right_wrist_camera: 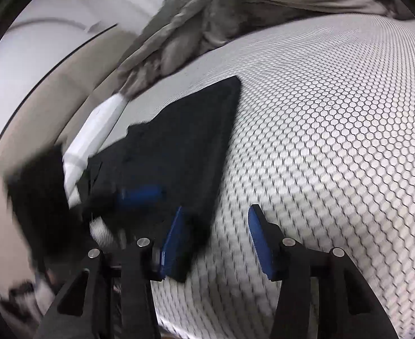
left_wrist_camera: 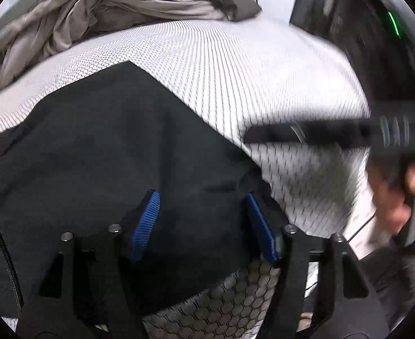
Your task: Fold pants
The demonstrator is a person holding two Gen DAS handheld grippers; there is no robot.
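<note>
Blue ribbed pads on the left tool (left_wrist_camera: 204, 223) sit closest in the left wrist view, jaws spread fairly wide with nothing pinched, just hovering over the black pants (left_wrist_camera: 117, 147). Same deal with the right tool (right_wrist_camera: 215, 240) at the bottom of its own view: jaws apart, nothing gripped, left pad over the pants' (right_wrist_camera: 179, 141) near corner, right pad over bare mattress (right_wrist_camera: 334, 141).

Around them: rumpled grey-brown bedding (left_wrist_camera: 100, 8) bunched along the top of both views, and the right tool's blurry black finger (left_wrist_camera: 292, 134) cutting in from the right edge of the left view with a hand (left_wrist_camera: 396, 195) behind it.

Pants lie folded into a flat dark slab on the mattress, long axis running from lower left up to a sharp corner at upper centre. Smooth matte fabric; the mattress cover is white with a honeycomb mesh print.
</note>
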